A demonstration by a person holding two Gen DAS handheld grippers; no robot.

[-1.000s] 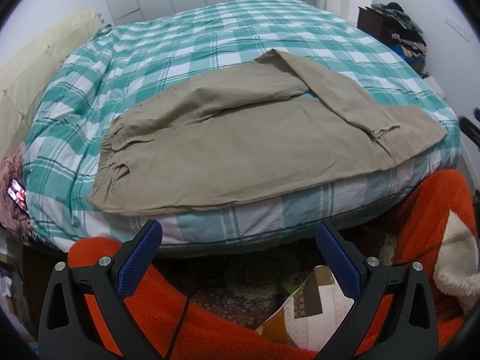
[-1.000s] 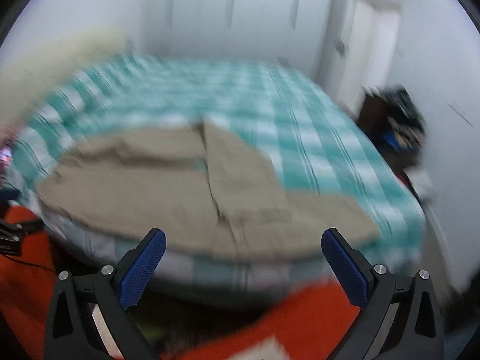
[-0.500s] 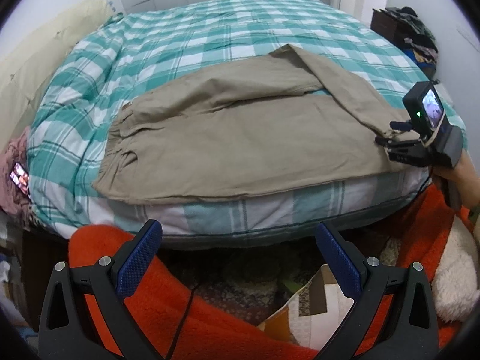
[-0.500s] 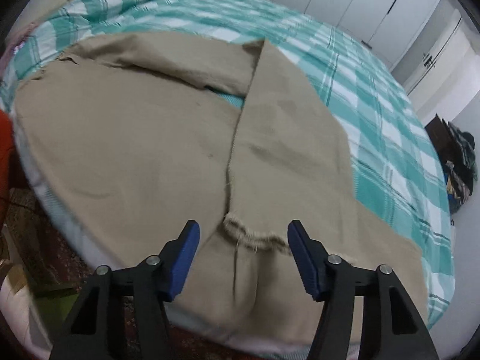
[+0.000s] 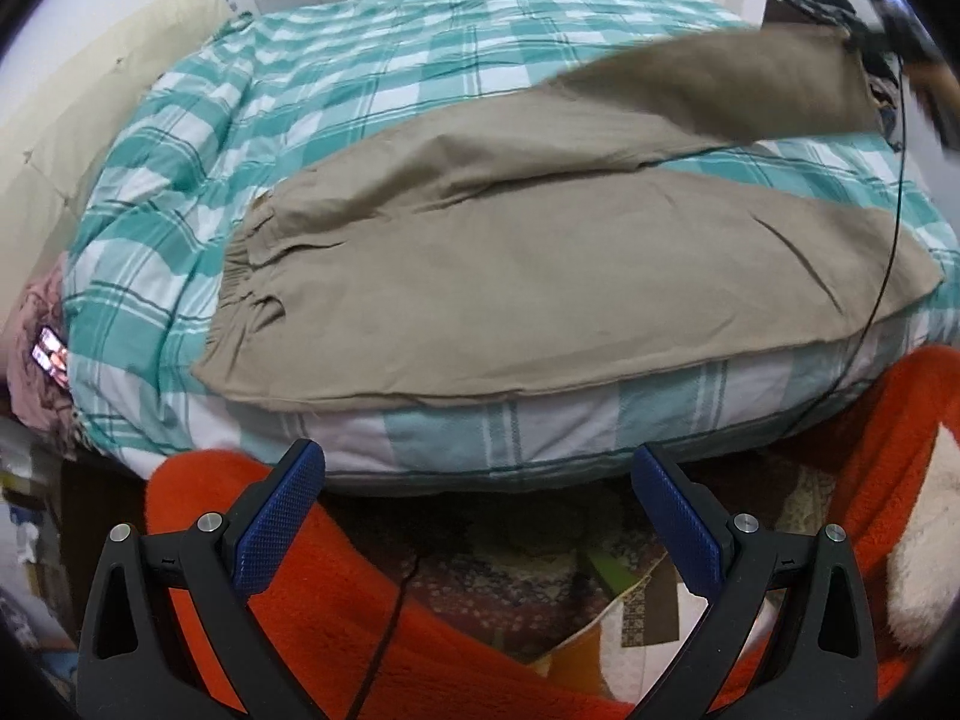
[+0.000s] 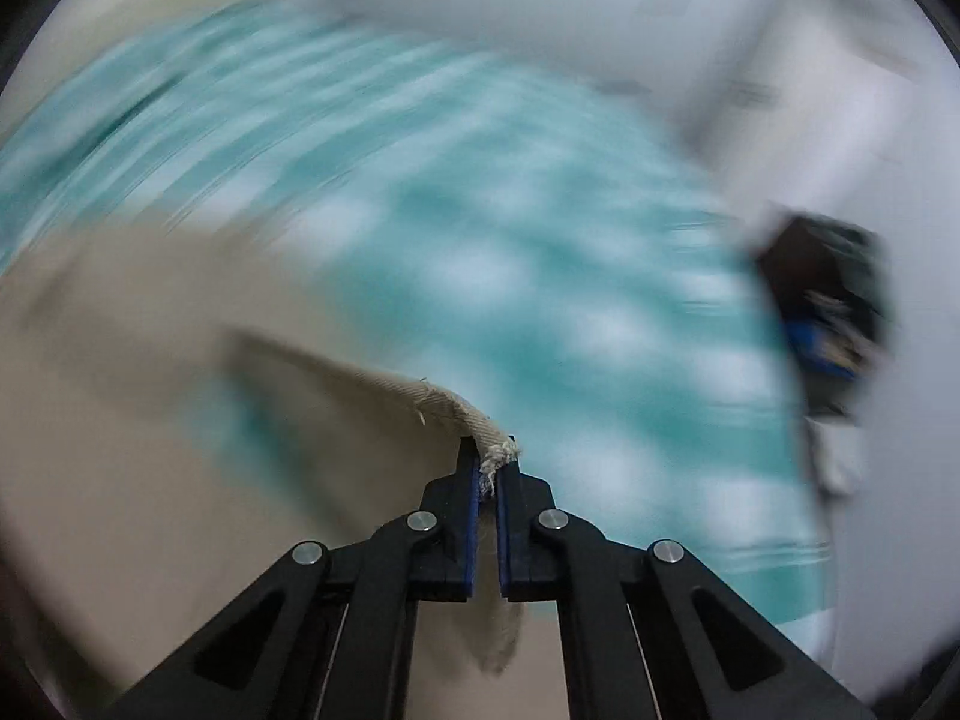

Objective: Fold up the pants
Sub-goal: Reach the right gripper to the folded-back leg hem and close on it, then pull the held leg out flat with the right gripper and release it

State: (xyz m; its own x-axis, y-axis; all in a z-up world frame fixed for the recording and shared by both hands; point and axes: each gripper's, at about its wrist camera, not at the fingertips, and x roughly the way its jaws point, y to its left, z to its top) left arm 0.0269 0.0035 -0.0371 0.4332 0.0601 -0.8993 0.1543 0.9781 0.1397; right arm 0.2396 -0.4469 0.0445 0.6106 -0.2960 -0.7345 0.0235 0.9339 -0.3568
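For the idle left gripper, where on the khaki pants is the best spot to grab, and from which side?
Probably the waistband: a bunched, gathered edge lying flat, nearest the open left gripper. Come in low from the bed's near-left side, fingers straddling the edge. The right gripper is shut on the far leg's hem, so gripping the waist end would tension the pants.

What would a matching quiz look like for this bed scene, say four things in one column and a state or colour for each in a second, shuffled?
Things:
1. left gripper
2. right gripper
3. pants
4. blanket

States or colours:
A. orange
B. open, holding nothing
C. tan, one leg lifted off the bed
D. shut on a frayed hem

Pairs: 1-B, 2-D, 3-C, 4-A
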